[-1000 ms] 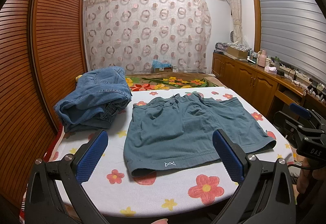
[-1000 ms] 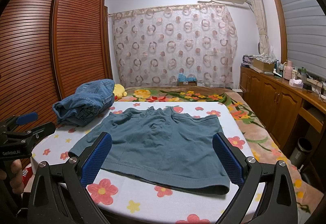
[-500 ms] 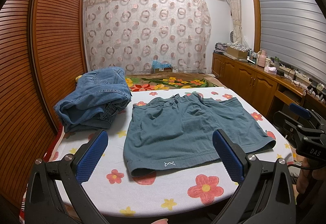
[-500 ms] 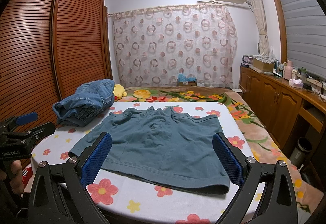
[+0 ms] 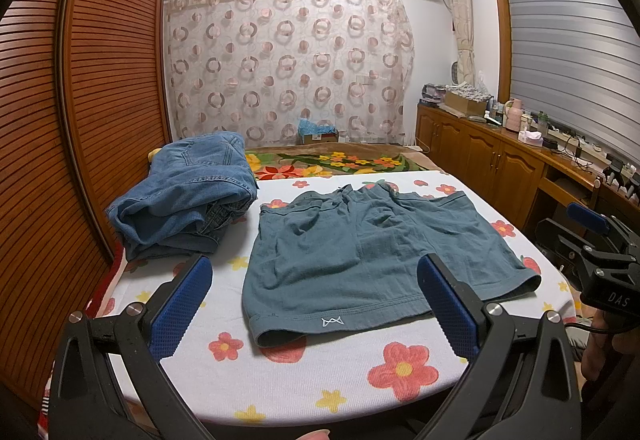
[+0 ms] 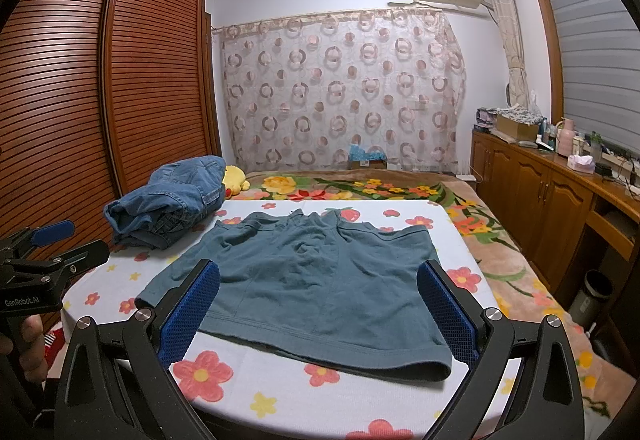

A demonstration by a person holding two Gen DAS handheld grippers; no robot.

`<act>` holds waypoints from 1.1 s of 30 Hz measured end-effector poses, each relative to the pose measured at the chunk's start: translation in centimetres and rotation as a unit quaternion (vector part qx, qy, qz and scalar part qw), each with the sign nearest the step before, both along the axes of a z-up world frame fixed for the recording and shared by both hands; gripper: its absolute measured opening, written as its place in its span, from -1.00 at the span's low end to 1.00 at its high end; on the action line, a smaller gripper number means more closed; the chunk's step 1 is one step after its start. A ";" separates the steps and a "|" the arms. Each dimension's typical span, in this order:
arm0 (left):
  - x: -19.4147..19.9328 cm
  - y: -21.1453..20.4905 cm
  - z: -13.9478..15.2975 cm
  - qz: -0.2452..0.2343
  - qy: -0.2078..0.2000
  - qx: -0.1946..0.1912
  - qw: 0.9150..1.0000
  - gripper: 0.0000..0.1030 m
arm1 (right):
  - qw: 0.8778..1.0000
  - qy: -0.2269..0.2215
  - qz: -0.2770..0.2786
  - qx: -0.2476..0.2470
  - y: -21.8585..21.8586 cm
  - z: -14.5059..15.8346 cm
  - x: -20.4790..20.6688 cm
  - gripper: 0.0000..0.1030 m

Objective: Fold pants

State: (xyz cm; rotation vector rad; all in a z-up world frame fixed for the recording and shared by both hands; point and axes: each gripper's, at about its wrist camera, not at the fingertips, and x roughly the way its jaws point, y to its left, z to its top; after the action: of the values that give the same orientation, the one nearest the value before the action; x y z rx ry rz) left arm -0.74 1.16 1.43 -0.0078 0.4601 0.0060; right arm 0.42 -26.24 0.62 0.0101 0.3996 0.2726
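Observation:
A pair of teal-grey shorts [image 5: 372, 252] [image 6: 316, 280] lies spread flat on the white flowered table cover [image 5: 304, 392] [image 6: 276, 384], waistband at the far side, leg hems toward me. My left gripper [image 5: 316, 304] is open, held short of the near left hem with nothing between its blue pads. My right gripper [image 6: 318, 310] is open too, hovering before the near right hem. Each gripper also shows at the edge of the other's view: the right gripper [image 5: 600, 260], the left gripper [image 6: 44, 260].
A heap of blue jeans [image 5: 188, 191] [image 6: 172, 199] sits at the table's far left beside a slatted wooden wardrobe [image 5: 72, 119]. A yellow plush toy [image 6: 236, 179] lies behind it. Wooden cabinets [image 6: 552, 199] and a small bin [image 6: 592, 296] line the right.

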 end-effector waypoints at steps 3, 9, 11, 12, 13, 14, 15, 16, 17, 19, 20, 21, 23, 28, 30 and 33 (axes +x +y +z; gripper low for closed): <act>0.0 -0.2 0.2 0.000 0.001 0.000 1.000 0.99 | 1.000 0.000 0.000 0.000 0.0 0.0 0.0 0.93; -0.5 -0.7 1.0 0.000 0.005 0.002 1.000 0.99 | 1.000 0.004 0.002 0.002 0.0 0.0 0.0 0.93; -0.3 -0.7 0.6 0.001 0.008 0.002 1.000 0.99 | 1.000 0.005 0.005 0.002 0.0 -0.1 0.1 0.93; -0.3 -0.7 0.6 0.002 0.009 0.003 1.000 0.99 | 1.000 0.005 0.005 0.001 0.0 0.0 0.1 0.93; -0.1 -0.7 0.2 0.002 0.009 0.003 1.000 0.99 | 1.000 0.005 0.005 0.001 0.0 0.0 0.1 0.93; 0.1 -0.7 -0.2 0.004 0.011 0.004 1.000 0.99 | 1.000 0.006 0.006 0.002 0.0 -0.1 0.2 0.93; 0.2 -0.6 -0.4 0.007 0.013 0.004 1.000 0.99 | 1.000 0.008 0.006 0.002 0.0 -0.2 0.3 0.93; 0.5 -0.7 -1.0 0.008 0.014 0.004 1.000 0.99 | 1.000 0.010 0.007 0.002 -0.1 -0.2 0.4 0.93; 0.7 -0.6 -1.3 0.009 0.018 0.004 1.000 0.99 | 1.000 0.012 0.007 0.001 -0.2 -0.3 0.6 0.93; 0.8 -0.4 -1.7 0.010 0.020 0.004 1.000 0.99 | 1.000 0.016 0.009 0.001 -0.2 -0.4 0.8 0.93; 1.0 -0.3 -2.0 0.010 0.024 0.006 1.000 0.99 | 1.000 0.018 0.010 -0.001 -0.2 -0.5 0.9 0.93; 1.1 -0.2 -2.2 0.009 0.027 0.006 1.000 0.99 | 1.000 0.019 0.011 -0.002 -0.2 -0.5 1.0 0.93; 1.2 -0.2 -2.6 0.001 0.034 0.001 0.999 0.99 | 1.000 0.022 0.013 -0.005 -0.1 -0.7 1.2 0.93; 1.7 0.3 -3.8 -0.009 0.052 -0.003 0.999 0.99 | 0.999 0.032 0.019 -0.010 -0.1 -1.1 1.9 0.93; 1.9 0.5 -4.4 -0.010 0.058 -0.003 0.998 0.99 | 0.999 0.037 0.020 -0.014 -0.2 -1.2 2.4 0.93; 2.1 1.1 -5.0 -0.006 0.062 -0.007 0.998 0.99 | 0.999 0.043 0.022 -0.016 -0.3 -1.4 2.9 0.93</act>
State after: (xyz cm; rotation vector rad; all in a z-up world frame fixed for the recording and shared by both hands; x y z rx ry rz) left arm 1.32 2.29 -3.60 -0.0192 0.5837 -0.0084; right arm 3.30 -26.51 -0.78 -0.0183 0.4897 0.3102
